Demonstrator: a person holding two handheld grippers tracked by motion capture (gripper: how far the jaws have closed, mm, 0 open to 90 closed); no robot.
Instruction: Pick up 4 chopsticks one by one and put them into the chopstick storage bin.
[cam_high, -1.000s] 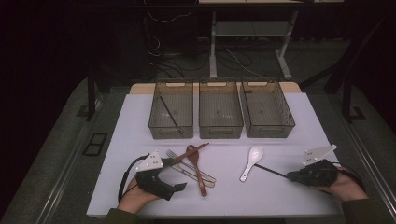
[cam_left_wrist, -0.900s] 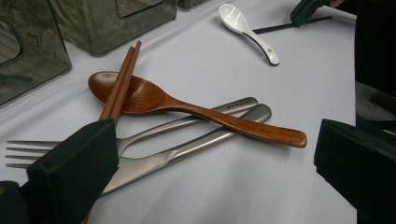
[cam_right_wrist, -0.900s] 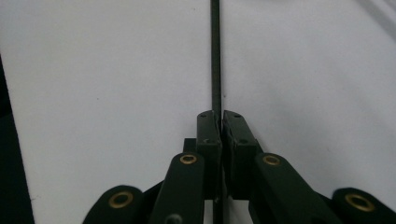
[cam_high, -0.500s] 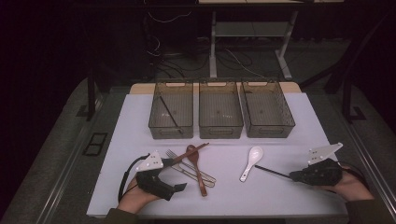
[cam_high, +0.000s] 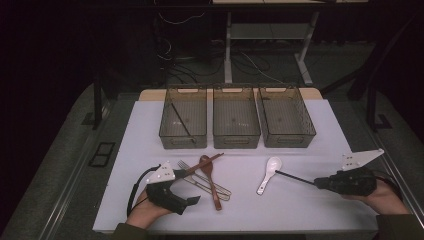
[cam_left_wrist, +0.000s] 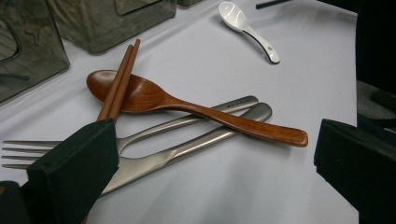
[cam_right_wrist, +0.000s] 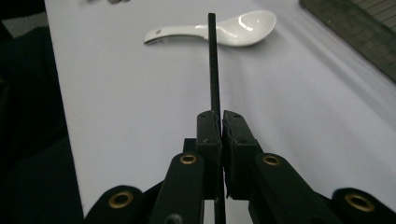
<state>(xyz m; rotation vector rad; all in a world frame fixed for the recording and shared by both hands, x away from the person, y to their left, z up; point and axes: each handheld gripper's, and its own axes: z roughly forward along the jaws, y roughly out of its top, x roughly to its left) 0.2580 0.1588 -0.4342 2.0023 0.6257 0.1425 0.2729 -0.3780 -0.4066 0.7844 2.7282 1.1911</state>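
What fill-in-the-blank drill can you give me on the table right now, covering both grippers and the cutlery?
1. The right gripper is shut on a black ____.
2. The left gripper has its jaws ____.
3. The wooden spoon lies across the fork and the ____.
4. The white spoon lies on the ____.

Missing words: chopstick; open; knife; table

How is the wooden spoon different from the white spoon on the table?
The wooden spoon is brown and long; the white spoon is glossy and shorter. The wooden spoon rests across a fork and another metal utensil; the white spoon lies alone on the table. Neither is held.
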